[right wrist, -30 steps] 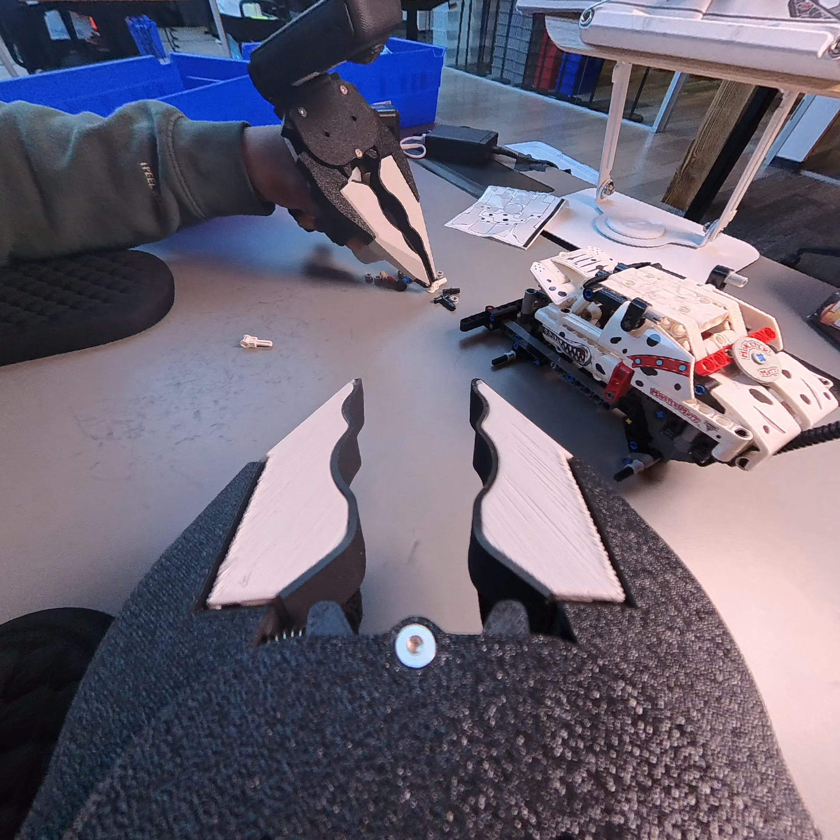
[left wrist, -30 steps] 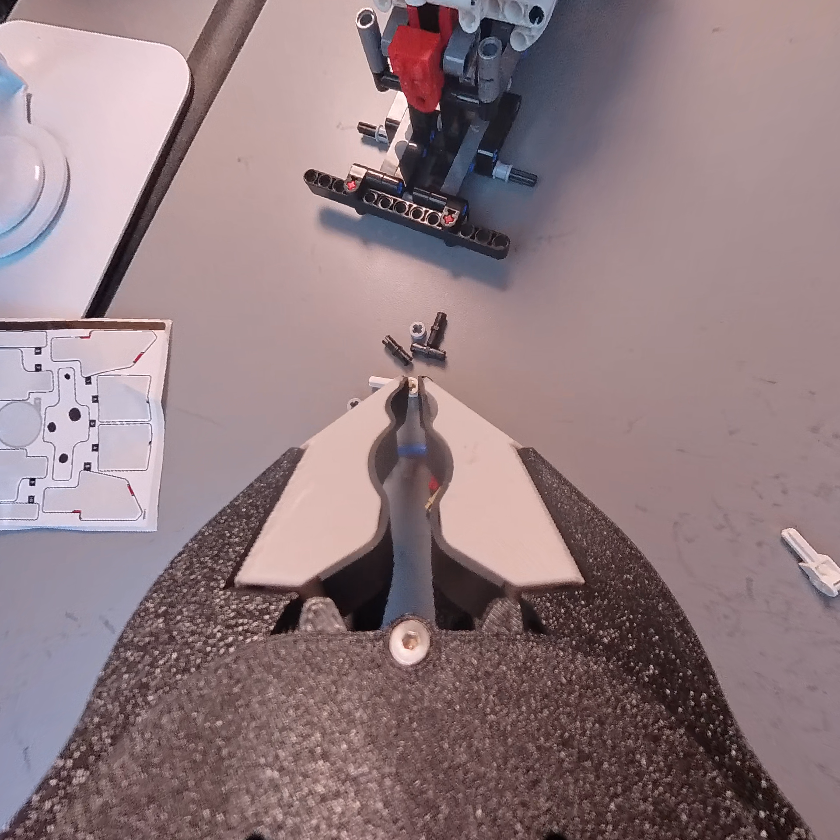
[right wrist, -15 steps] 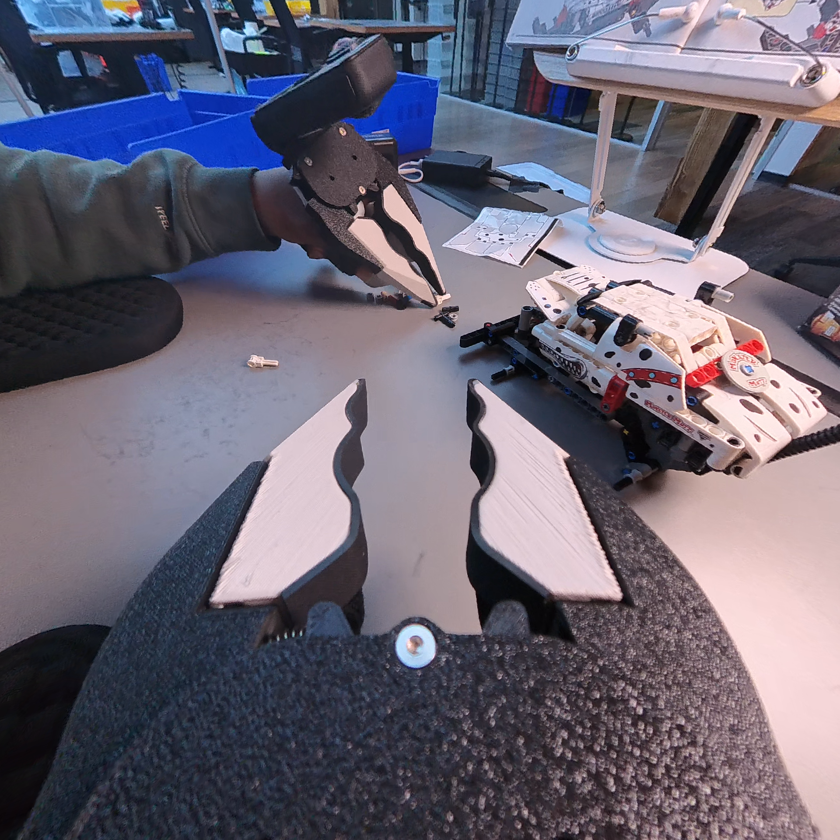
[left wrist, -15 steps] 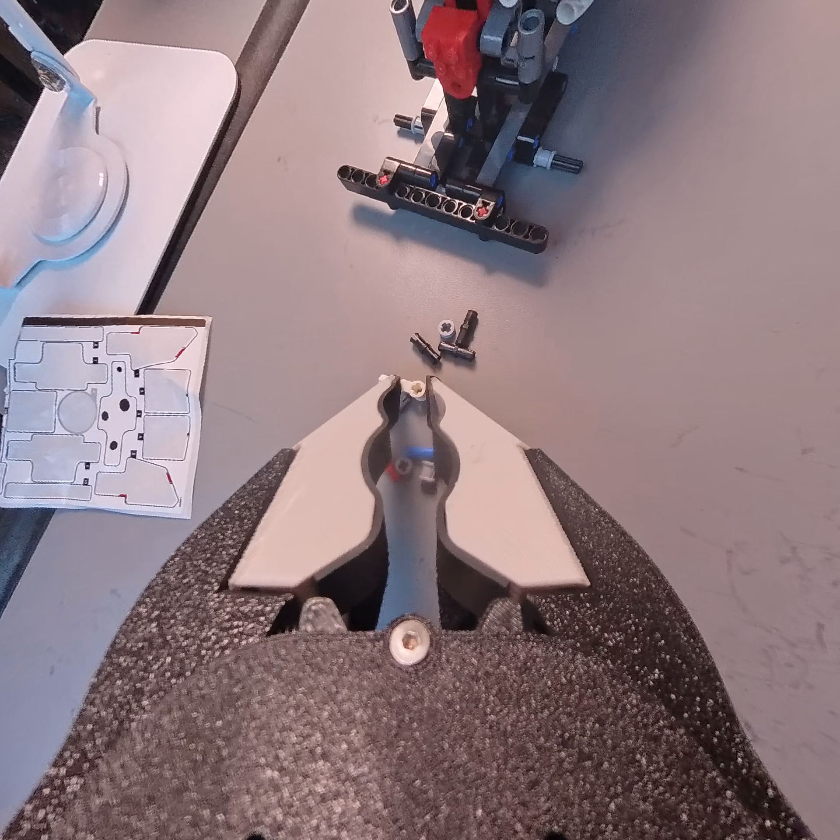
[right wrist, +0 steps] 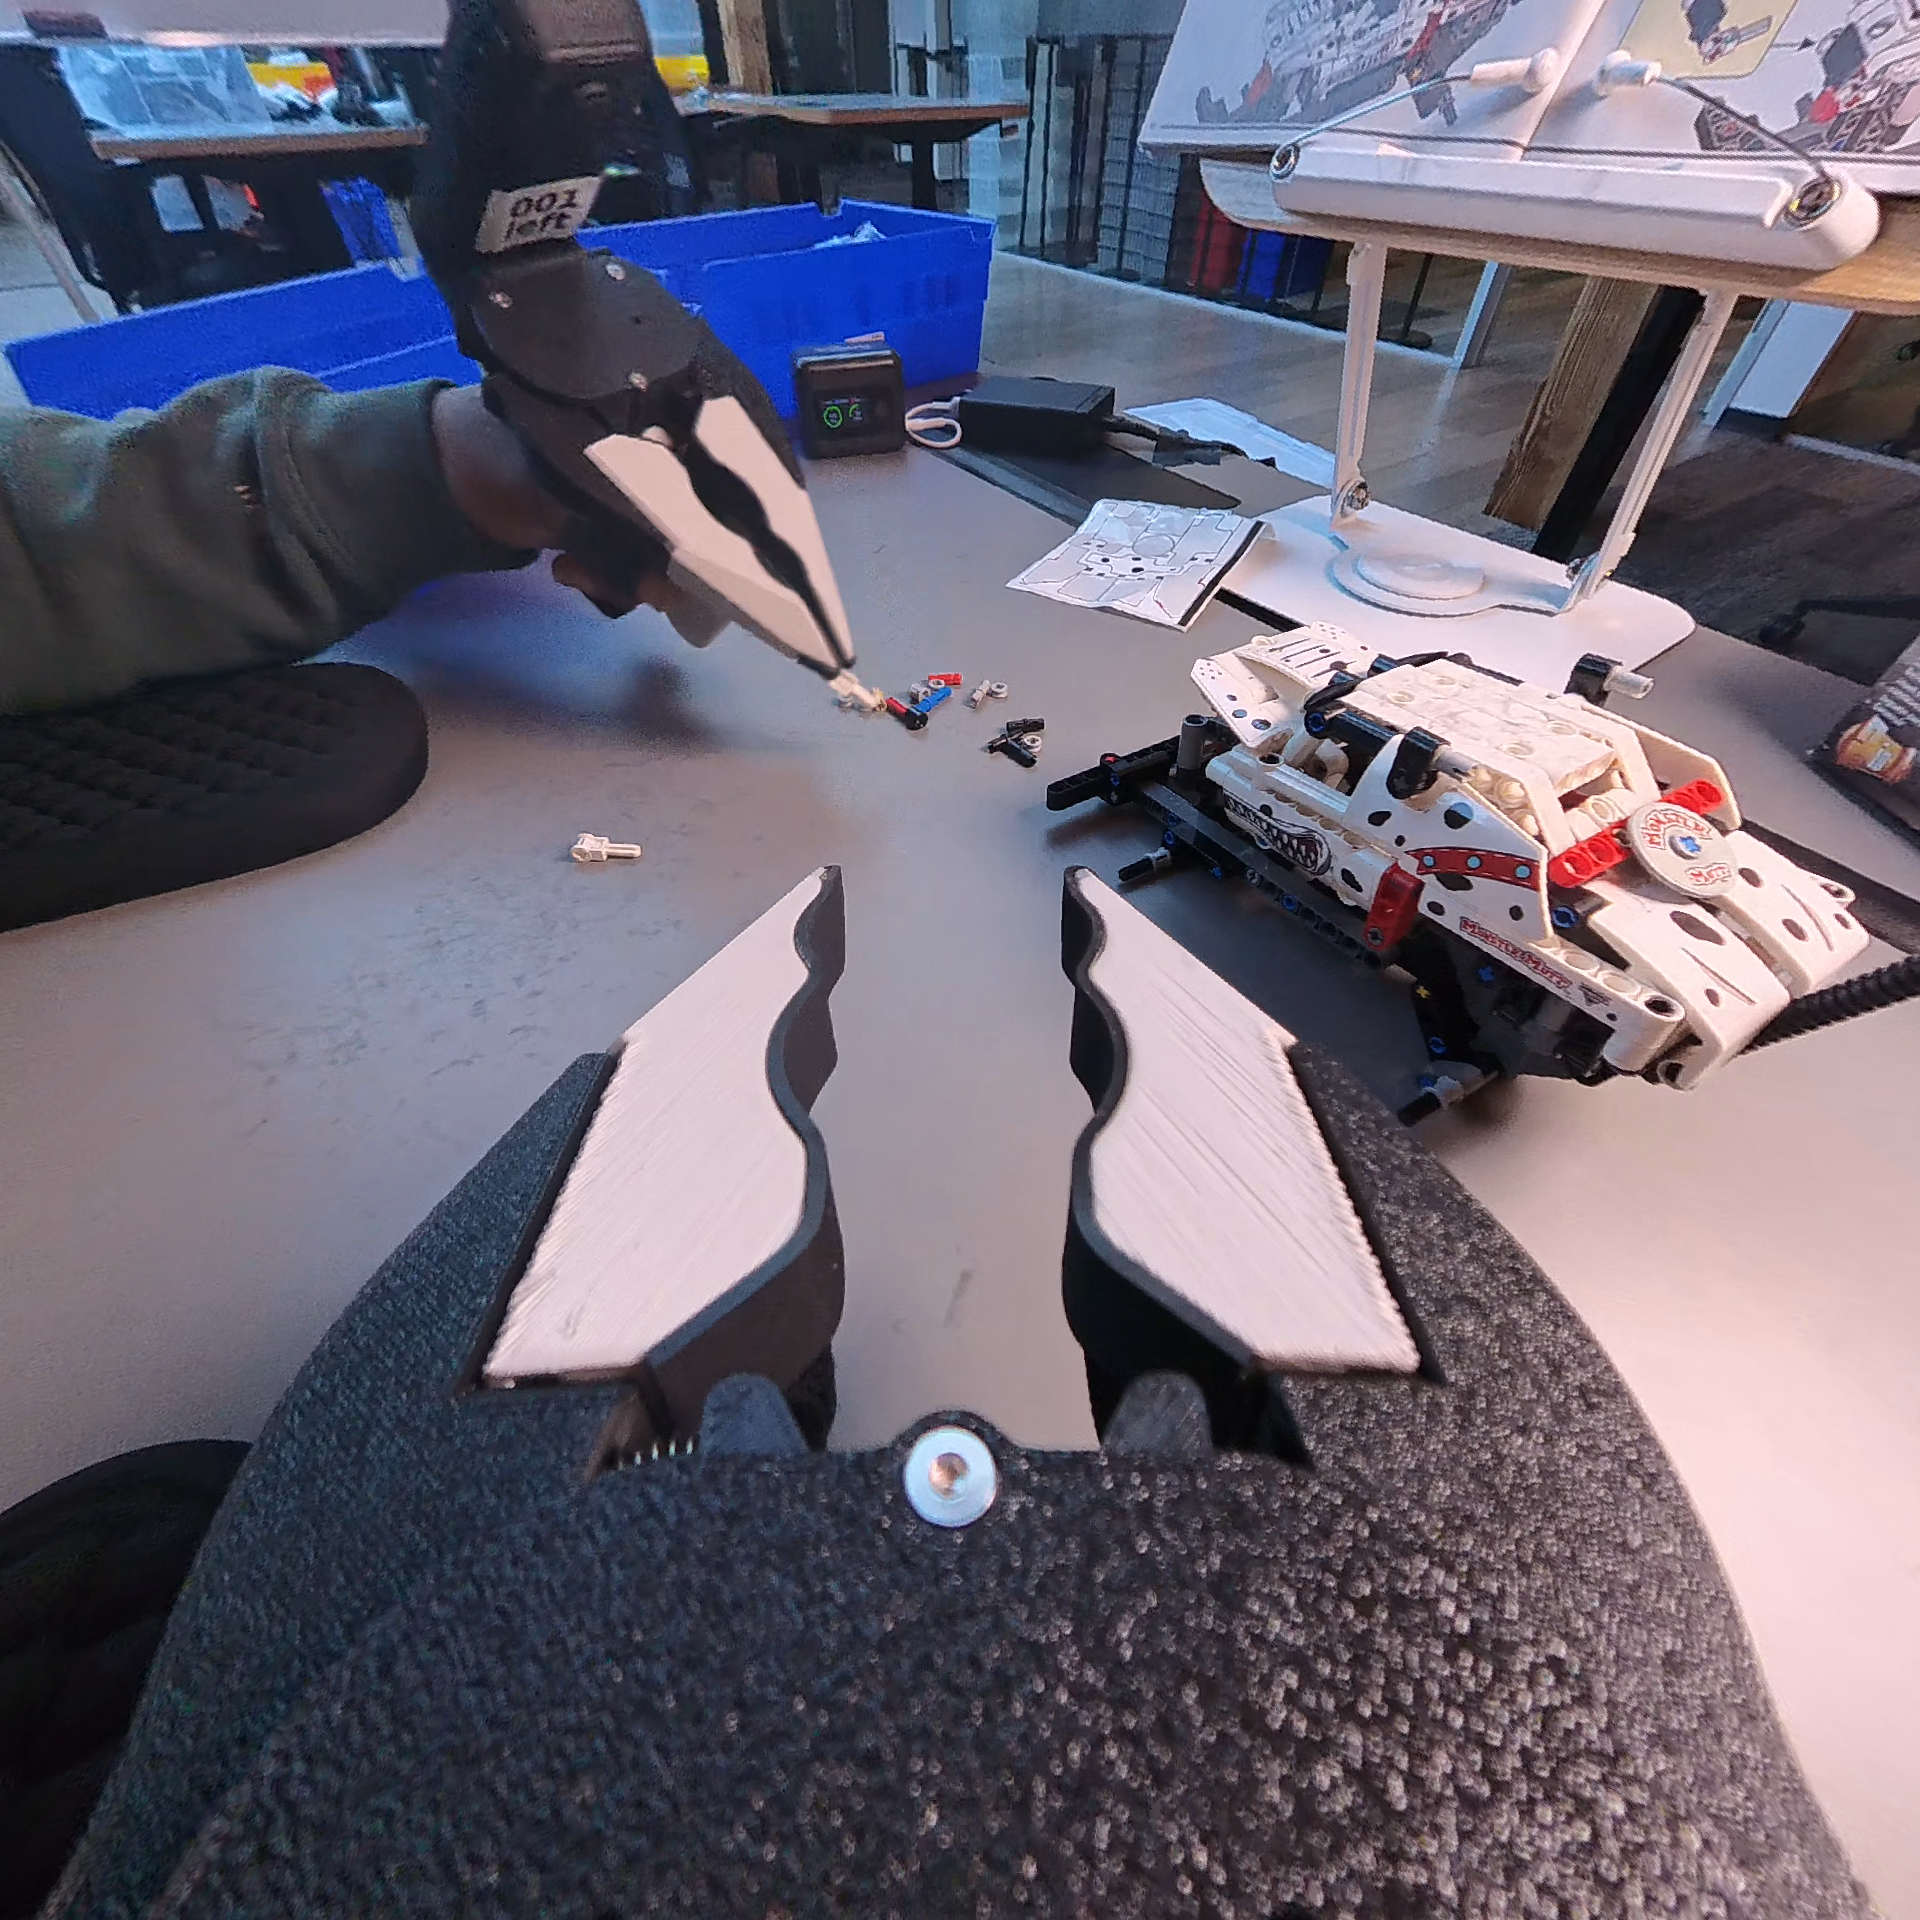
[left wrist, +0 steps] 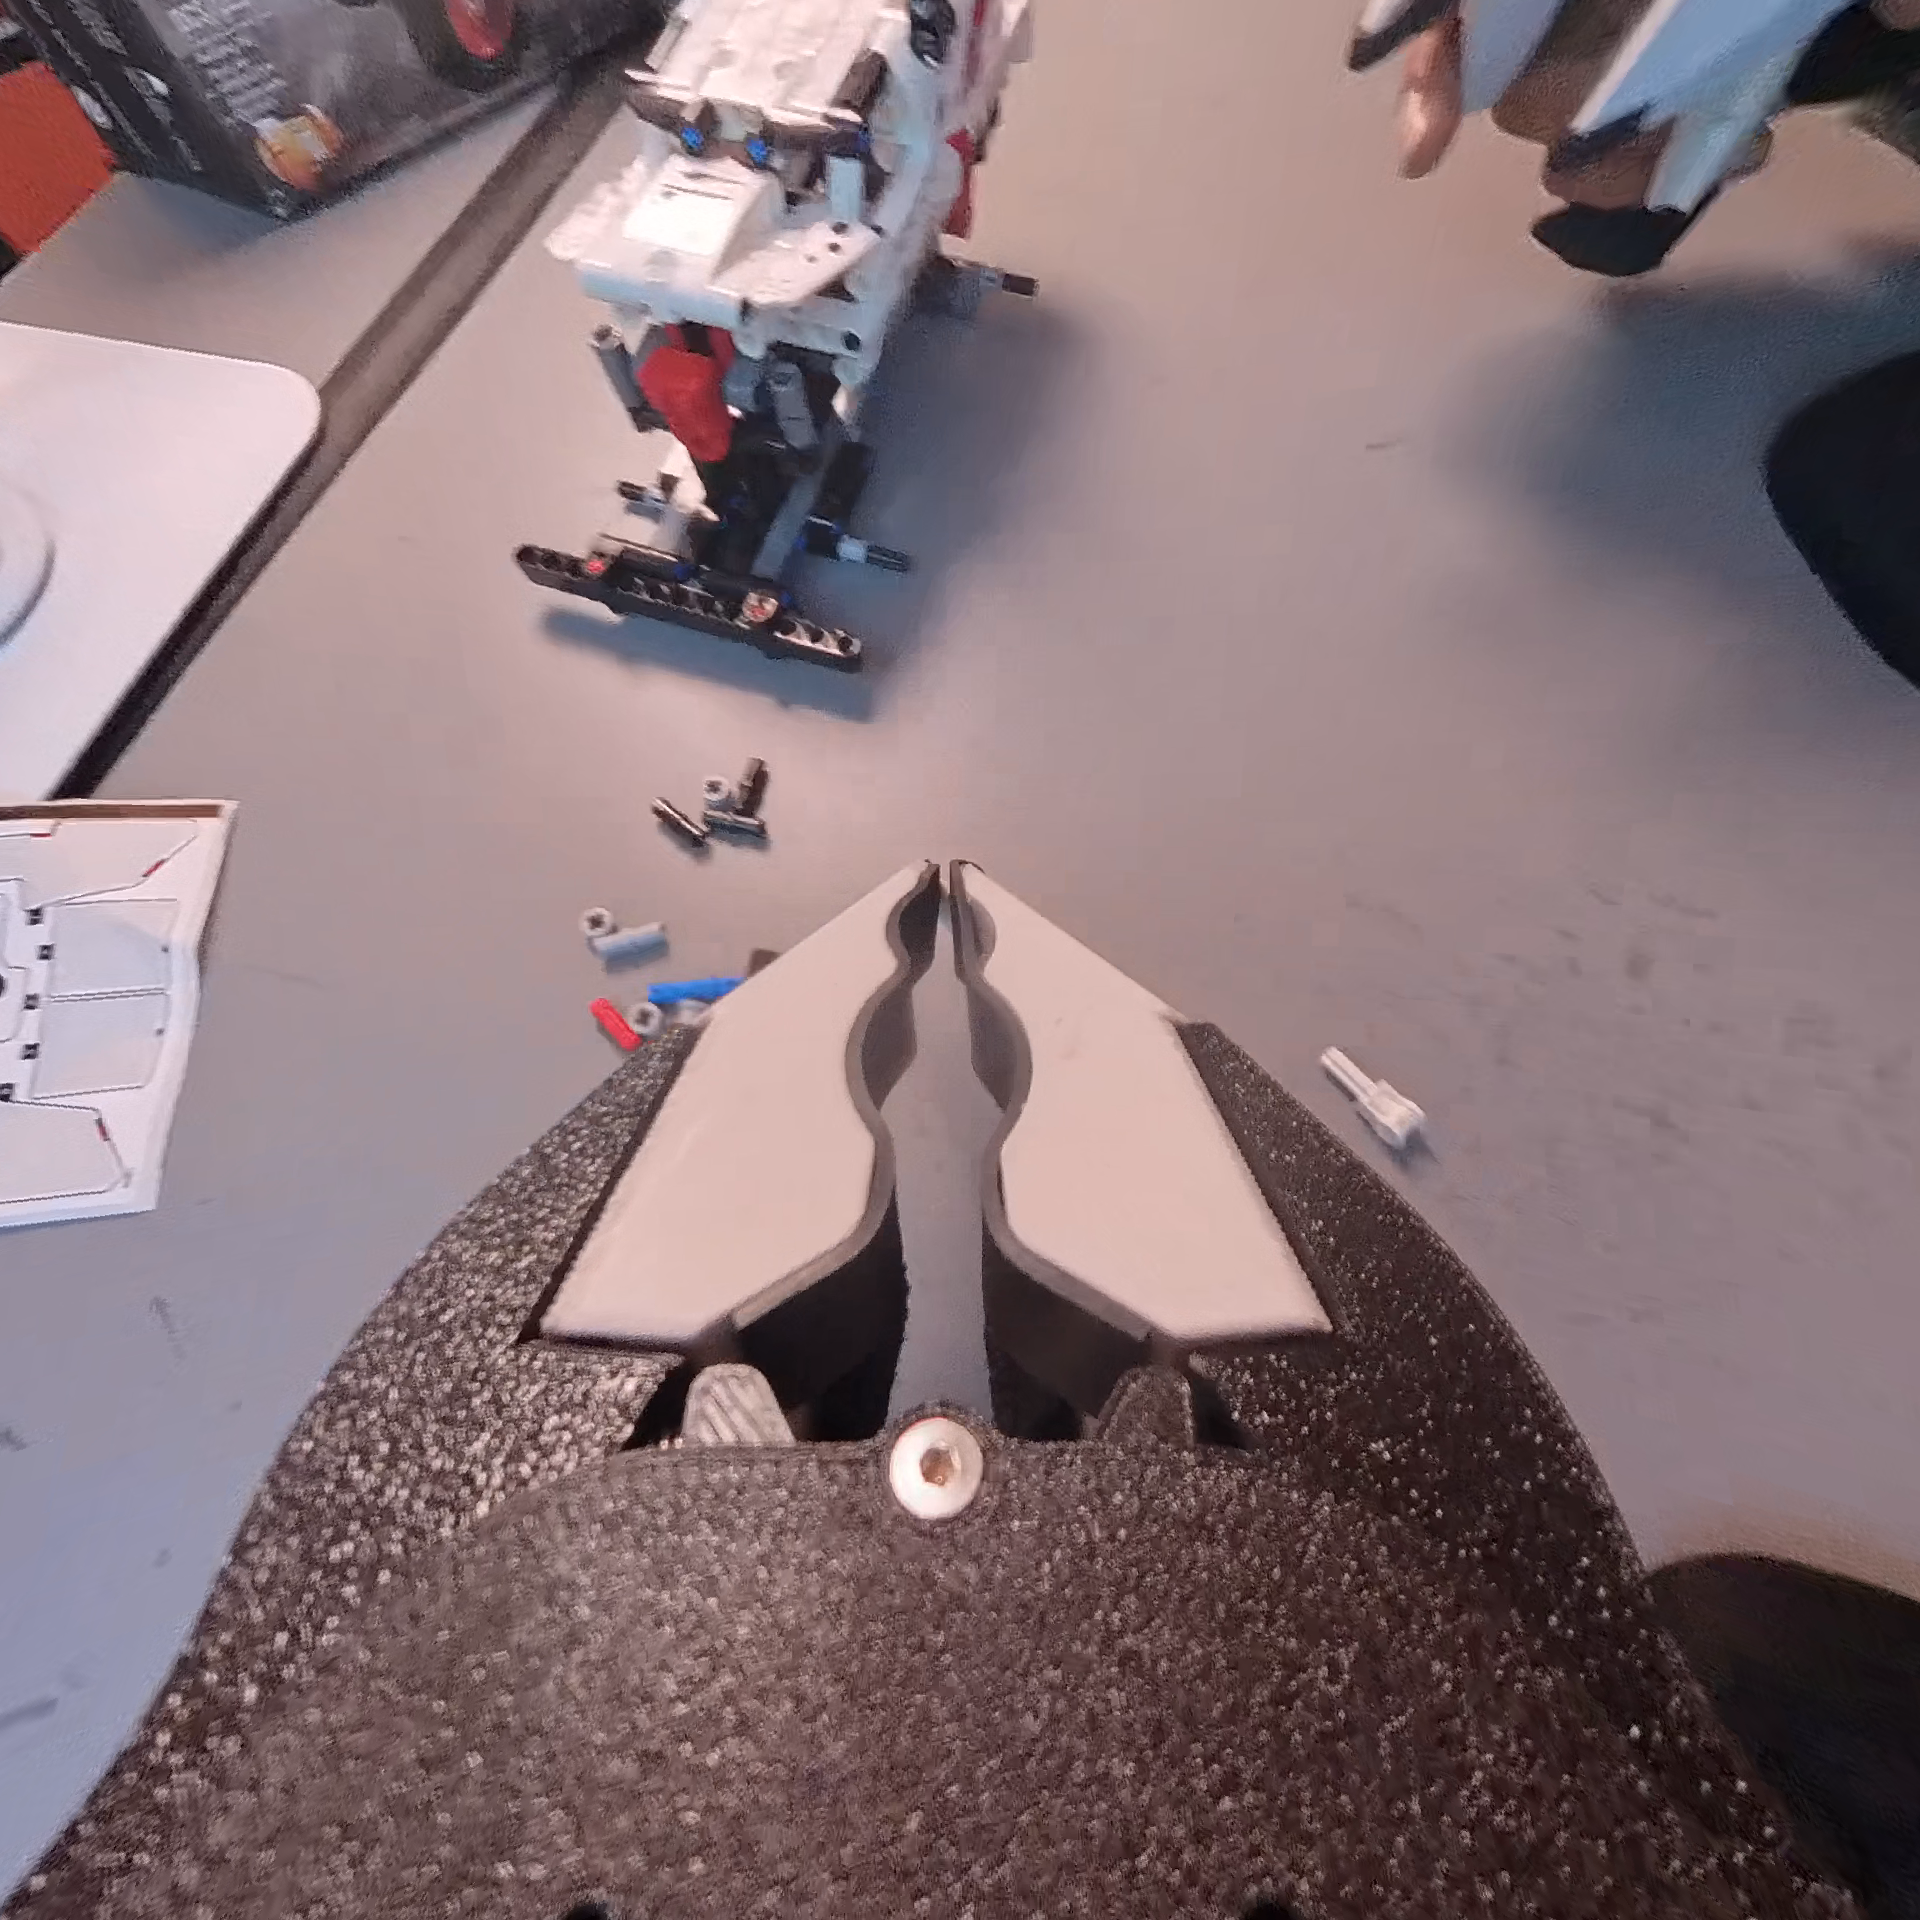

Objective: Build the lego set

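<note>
The left gripper (right wrist: pixel 844 665) has its tips pressed together above the worktop (right wrist: pixel 312 1039), with a small pale piece (right wrist: pixel 854 690) at them. Loose pins (right wrist: pixel 935 701) lie beside it. The right gripper (right wrist: pixel 951 894) is spread wide, holding nothing. The car (right wrist: pixel 1455 862) stands toward the right edge.

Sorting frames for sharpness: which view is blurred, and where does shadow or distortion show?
Left wrist view: motion-blurred, smearing the white spotted lego truck; soft shadow under its black beam. Right wrist view: sharper, though wide-angle bending curves the grey table edges.
</note>
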Demonstrator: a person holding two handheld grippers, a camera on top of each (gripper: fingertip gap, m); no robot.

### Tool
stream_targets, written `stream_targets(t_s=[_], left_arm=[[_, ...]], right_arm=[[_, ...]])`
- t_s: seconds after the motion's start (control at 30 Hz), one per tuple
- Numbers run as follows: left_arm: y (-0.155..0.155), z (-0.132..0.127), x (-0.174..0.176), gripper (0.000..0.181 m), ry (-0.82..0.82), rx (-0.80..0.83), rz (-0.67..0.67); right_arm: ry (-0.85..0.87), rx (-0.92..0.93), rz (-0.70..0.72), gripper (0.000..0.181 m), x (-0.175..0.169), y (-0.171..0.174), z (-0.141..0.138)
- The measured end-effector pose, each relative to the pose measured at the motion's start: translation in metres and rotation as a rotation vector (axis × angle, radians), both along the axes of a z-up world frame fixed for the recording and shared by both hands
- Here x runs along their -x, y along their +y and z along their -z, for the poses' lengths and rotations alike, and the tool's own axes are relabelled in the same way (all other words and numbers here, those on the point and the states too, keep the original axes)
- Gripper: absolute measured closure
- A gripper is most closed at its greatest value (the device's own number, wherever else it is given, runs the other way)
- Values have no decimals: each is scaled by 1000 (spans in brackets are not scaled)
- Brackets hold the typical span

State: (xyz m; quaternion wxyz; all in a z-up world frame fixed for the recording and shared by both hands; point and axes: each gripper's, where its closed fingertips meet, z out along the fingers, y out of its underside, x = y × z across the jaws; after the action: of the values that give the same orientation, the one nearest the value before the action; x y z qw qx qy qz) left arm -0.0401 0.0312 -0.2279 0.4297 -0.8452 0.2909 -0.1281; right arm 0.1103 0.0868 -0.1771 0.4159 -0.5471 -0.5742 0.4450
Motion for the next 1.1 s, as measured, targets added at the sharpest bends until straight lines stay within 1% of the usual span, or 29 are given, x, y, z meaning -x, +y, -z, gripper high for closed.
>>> stream_targets(t_s=[0.13,0.27,0.33,0.4,0.47,0.53,0.57,0.63,0.77,0.83,0.9,0.93,0.97,1.1], left_arm=[[-31,16,-11,181,41,48,61],[-42,29,-14,181,64,72,74],[-38,29,-10,181,65,60,47],[-29,23,-1,172,47,38,-2],[-16,13,10,168,-2,24,-50],[-8,6,19,164,-48,37,-66],[-5,4,22,161,-54,39,-70],[-5,2,25,161,-48,44,-68],[-26,22,23,157,-6,168,-24],[-37,31,19,158,12,207,-8],[-44,40,16,167,64,219,3],[-48,42,12,176,83,218,23],[-52,43,6,181,87,215,53],[-73,42,-32,181,33,229,232]], right_arm=[[-9,-4,-12,140,1,-3,3],[-15,-10,-19,140,2,-6,4],[-15,-11,-17,140,2,-6,4],[-14,-7,-17,140,2,-6,4],[-15,-8,-19,140,2,-6,4],[-17,-10,-23,140,3,-7,4],[-18,-12,-23,140,2,-8,4],[-22,-18,-21,140,1,-8,5],[-26,-22,-15,140,-1,-6,6],[-23,-18,-14,141,-1,-5,5],[-22,-15,-16,141,-1,-5,5],[-24,-16,-17,141,0,-5,5],[-25,-15,-18,141,0,-6,6],[-34,-16,-28,141,1,-8,8]])
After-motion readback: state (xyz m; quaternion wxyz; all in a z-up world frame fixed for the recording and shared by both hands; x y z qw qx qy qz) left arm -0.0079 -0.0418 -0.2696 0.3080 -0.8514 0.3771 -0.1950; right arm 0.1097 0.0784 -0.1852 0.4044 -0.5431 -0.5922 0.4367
